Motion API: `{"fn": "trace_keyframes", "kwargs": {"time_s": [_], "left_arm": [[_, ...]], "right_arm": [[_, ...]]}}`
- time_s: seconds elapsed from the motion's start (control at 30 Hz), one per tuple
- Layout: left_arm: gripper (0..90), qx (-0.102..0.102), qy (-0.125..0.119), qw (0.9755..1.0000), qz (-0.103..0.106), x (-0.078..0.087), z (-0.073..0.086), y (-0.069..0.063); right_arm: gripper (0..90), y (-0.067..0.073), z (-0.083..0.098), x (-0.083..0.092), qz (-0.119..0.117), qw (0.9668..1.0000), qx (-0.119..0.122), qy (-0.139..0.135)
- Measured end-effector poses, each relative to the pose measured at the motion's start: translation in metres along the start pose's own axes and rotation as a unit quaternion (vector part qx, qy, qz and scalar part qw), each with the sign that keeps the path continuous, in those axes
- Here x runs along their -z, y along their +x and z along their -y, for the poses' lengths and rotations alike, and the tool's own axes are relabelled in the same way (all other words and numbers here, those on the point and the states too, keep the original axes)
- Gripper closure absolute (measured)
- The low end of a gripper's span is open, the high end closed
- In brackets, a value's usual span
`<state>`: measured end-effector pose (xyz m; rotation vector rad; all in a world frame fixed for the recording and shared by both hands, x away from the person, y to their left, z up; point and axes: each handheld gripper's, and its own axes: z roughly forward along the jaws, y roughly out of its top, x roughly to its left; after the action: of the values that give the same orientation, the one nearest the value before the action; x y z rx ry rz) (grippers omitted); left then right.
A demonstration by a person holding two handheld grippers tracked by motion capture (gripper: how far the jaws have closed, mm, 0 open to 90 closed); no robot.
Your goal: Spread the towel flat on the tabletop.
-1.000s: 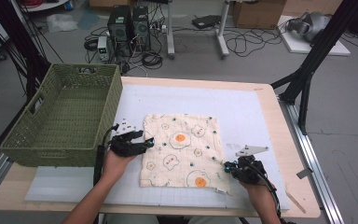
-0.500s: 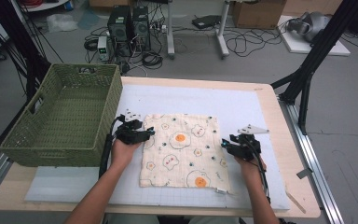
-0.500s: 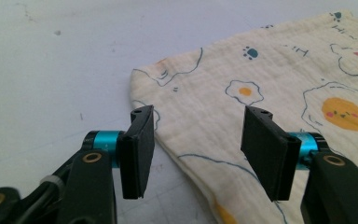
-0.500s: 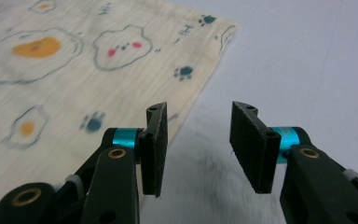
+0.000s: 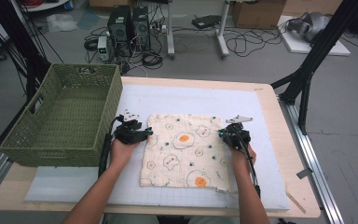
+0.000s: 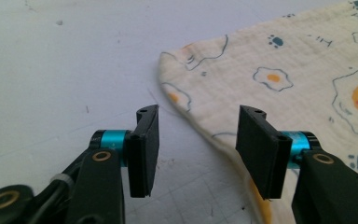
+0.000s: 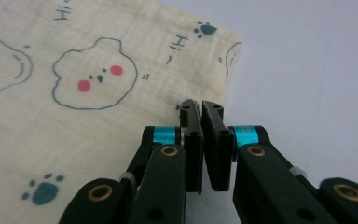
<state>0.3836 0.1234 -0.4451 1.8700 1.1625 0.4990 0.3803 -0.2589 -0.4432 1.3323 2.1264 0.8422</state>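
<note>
A cream cloth (image 5: 186,149) printed with fried eggs and paw marks lies flat on the pale blue mat (image 5: 191,98). My left gripper (image 5: 147,133) sits at the cloth's far left corner. In the left gripper view, this gripper (image 6: 198,116) is open; its jaws have just been closing, and the cloth's (image 6: 307,70) hem runs between them untouched. My right gripper (image 5: 223,133) is at the cloth's far right edge. In the right gripper view, the right gripper (image 7: 200,105) is shut, its tips pinching the hem of the cloth (image 7: 74,116).
A green woven basket (image 5: 51,151) stands at the table's left, close to my left hand. The wooden table edge (image 5: 303,186) borders the mat on the right. Black frame legs (image 5: 307,79) rise beyond the far right corner.
My right hand has moved from the cloth's near right corner up to its far right edge. The left hand has shifted slightly toward the far left corner. The cloth still lies flat.
</note>
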Motion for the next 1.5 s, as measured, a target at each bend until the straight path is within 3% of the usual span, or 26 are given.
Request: {"fn": "trace_keyframes", "kwargs": {"time_s": [0.07, 0.13, 0.23, 0.3, 0.37, 0.4, 0.5, 0.57, 0.63, 0.67, 0.73, 0.83, 0.87, 0.93, 1.0, 1.03, 1.07, 1.13, 1.17, 1.2, 1.23, 1.27, 1.3, 1.4, 1.5], "left_arm": [[52.4, -0.003, 0.000, 1.0000, 0.001, -0.002, 0.000, -0.001], [54.6, -0.007, 0.004, 1.0000, 0.005, -0.005, 0.001, -0.003], [58.8, -0.030, 0.014, 0.9995, 0.001, -0.009, 0.002, -0.008], [66.5, -0.046, 0.018, 0.9988, -0.001, -0.010, 0.002, -0.011], [81.7, -0.069, 0.025, 0.9973, -0.007, -0.011, 0.002, -0.015], [88.3, -0.077, 0.030, 0.9963, -0.025, -0.012, 0.002, -0.016], [89.5, -0.039, 0.025, 0.9979, -0.046, -0.012, 0.001, -0.010], [89.4, -0.028, 0.023, 0.9981, -0.049, -0.010, 0.001, -0.006], [87.4, -0.036, 0.016, 0.9984, -0.041, -0.008, 0.001, -0.004], [81.1, -0.029, 0.013, 0.9991, -0.029, -0.007, 0.001, -0.003], [66.2, 0.006, 0.007, 0.9998, 0.019, -0.006, 0.001, -0.001], [59.6, -0.001, 0.002, 0.9987, 0.051, -0.007, 0.001, -0.006], [57.5, -0.006, 0.005, 0.9986, 0.052, -0.008, 0.001, -0.009], [58.1, -0.042, 0.020, 0.9981, 0.040, -0.011, 0.002, -0.016], [75.0, -0.065, 0.026, 0.9971, 0.029, -0.011, 0.002, -0.021], [84.7, -0.076, 0.028, 0.9966, 0.012, -0.012, 0.002, -0.023], [86.0, -0.087, 0.030, 0.9957, -0.005, -0.012, 0.001, -0.024], [86.3, -0.083, 0.028, 0.9958, -0.029, -0.012, 0.001, -0.023], [86.1, -0.078, 0.027, 0.9962, -0.028, -0.011, 0.001, -0.020], [84.7, -0.074, 0.025, 0.9967, -0.023, -0.011, 0.001, -0.018], [76.9, -0.069, 0.021, 0.9971, -0.023, -0.010, 0.001, -0.017], [60.5, -0.053, 0.016, 0.9983, -0.020, -0.007, 0.001, -0.014], [49.8, -0.038, 0.004, 0.9992, -0.011, -0.004, 0.000, -0.012], [40.3, -0.017, -0.042, 0.9986, 0.027, 0.012, -0.004, -0.006], [33.9, -0.012, -0.074, 0.9945, 0.074, 0.026, -0.005, -0.006]], "right_arm": [[83.8, -0.001, 0.001, 0.002, -0.006, 1.0000, -0.006, 0.001], [67.7, -0.002, 0.001, 0.004, -0.011, 0.9999, -0.008, -0.003], [60.4, -0.006, 0.003, 0.012, -0.030, 0.9987, -0.027, -0.031], [56.9, -0.008, 0.006, 0.019, -0.036, 0.9980, -0.031, -0.042], [55.8, -0.010, 0.009, 0.023, -0.038, 0.9977, -0.031, -0.048], [54.8, -0.010, 0.011, 0.025, -0.042, 0.9974, -0.034, -0.047], [53.6, -0.012, 0.018, 0.030, -0.042, 0.9976, -0.030, -0.046], [53.5, -0.013, 0.023, 0.034, -0.047, 0.9971, -0.035, -0.049], [53.6, -0.014, 0.027, 0.038, -0.058, 0.9964, -0.034, -0.052], [54.0, -0.014, 0.028, 0.039, -0.072, 0.9954, -0.034, -0.054], [54.2, -0.012, 0.031, 0.041, -0.085, 0.9949, -0.026, -0.048], [53.0, -0.005, 0.034, 0.039, -0.079, 0.9962, -0.002, -0.037], [52.6, -0.004, 0.035, 0.039, -0.080, 0.9962, -0.002, -0.035], [52.2, -0.003, 0.035, 0.040, -0.077, 0.9963, 0.001, -0.036], [51.9, -0.003, 0.035, 0.042, -0.078, 0.9961, 0.001, -0.041], [51.8, -0.004, 0.035, 0.043, -0.078, 0.9961, -0.001, -0.042], [51.6, -0.004, 0.035, 0.046, -0.076, 0.9960, -0.003, -0.046], [51.6, -0.005, 0.037, 0.050, -0.077, 0.9957, -0.006, -0.052], [51.6, -0.005, 0.038, 0.052, -0.076, 0.9956, -0.006, -0.054], [51.5, -0.006, 0.039, 0.054, -0.076, 0.9955, -0.005, -0.056], [51.4, -0.006, 0.041, 0.055, -0.074, 0.9957, -0.004, -0.056], [51.0, -0.006, 0.042, 0.056, -0.075, 0.9956, -0.006, -0.056], [50.7, -0.007, 0.042, 0.058, -0.073, 0.9956, -0.007, -0.058], [47.0, -0.010, 0.043, 0.063, -0.074, 0.9948, -0.011, -0.069], [37.0, -0.010, 0.043, 0.071, -0.062, 0.9948, -0.008, -0.081]]}}
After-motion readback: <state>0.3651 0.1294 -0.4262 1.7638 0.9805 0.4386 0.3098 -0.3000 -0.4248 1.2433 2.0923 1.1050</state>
